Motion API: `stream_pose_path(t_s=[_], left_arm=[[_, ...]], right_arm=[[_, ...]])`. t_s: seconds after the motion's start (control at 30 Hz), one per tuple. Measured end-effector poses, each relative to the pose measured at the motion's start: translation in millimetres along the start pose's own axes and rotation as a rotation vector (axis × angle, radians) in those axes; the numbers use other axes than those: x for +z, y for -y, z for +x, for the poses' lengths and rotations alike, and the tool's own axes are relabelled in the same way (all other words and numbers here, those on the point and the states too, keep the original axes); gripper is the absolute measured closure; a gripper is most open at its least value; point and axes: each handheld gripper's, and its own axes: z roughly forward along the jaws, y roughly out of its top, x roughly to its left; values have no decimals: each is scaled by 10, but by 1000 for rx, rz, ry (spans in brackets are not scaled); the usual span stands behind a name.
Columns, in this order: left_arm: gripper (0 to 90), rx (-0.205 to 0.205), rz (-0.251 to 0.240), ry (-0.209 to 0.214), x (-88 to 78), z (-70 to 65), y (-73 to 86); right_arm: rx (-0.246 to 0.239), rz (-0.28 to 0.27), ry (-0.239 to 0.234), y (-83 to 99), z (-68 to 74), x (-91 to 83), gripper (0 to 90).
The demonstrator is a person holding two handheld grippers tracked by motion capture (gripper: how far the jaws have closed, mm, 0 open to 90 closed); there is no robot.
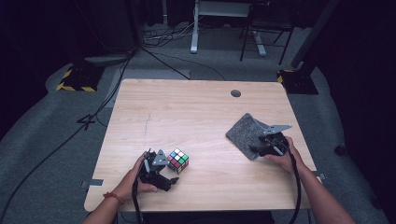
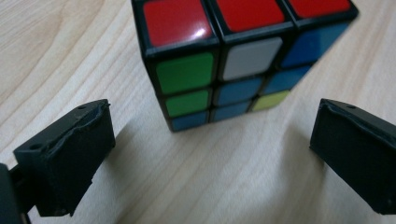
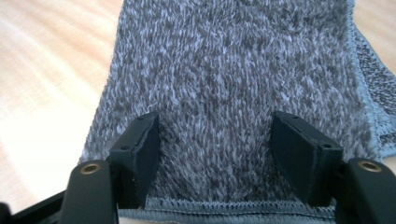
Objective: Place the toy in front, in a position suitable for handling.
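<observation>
A scrambled Rubik's cube (image 1: 178,160) (image 2: 233,56) sits on the wooden table (image 1: 187,116) near its front left. My left gripper (image 1: 169,175) (image 2: 212,154) lies just short of the cube, open, and the cube stands ahead of its jaws without touching them. On the right side lies a folded grey fuzzy cloth (image 1: 245,133) (image 3: 233,70). My right gripper (image 1: 261,148) (image 3: 215,154) is over the cloth's near hemmed edge, open, with its jaws set wide apart on the pile and no fold pinched between them.
A round cable hole (image 1: 236,93) sits near the table's far edge. The table's front edge lies close behind both hands. Bare wood (image 1: 154,112) spreads between cube and cloth. Cables, stand bases with yellow-black stripes (image 1: 74,79) and furniture legs are on the floor beyond.
</observation>
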Motion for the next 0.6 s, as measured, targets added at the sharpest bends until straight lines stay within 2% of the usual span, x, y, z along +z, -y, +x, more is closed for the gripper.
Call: stream_pose_path(t_s=[0.13, 0.23, 0.37, 0.43, 0.6], left_arm=[[3, -9, 3, -7, 42, -12, -52], [3, -10, 2, -14, 63, -13, -76], [5, -37, -1, -37, 100, -9, -118], [2, -54, 1, -51, 119, -1, -142], [1, -55, 1, -52, 147, 18, -175]], right_arm=[[-35, 25, 3, 59, 168, -75, 327], [-35, 19, 0, 85, 195, -91, 327], [-44, 13, -10, 128, 244, -124, 327], [-62, 23, -26, 143, 276, -149, 327], [-124, 45, -81, 187, 376, -217, 327]])
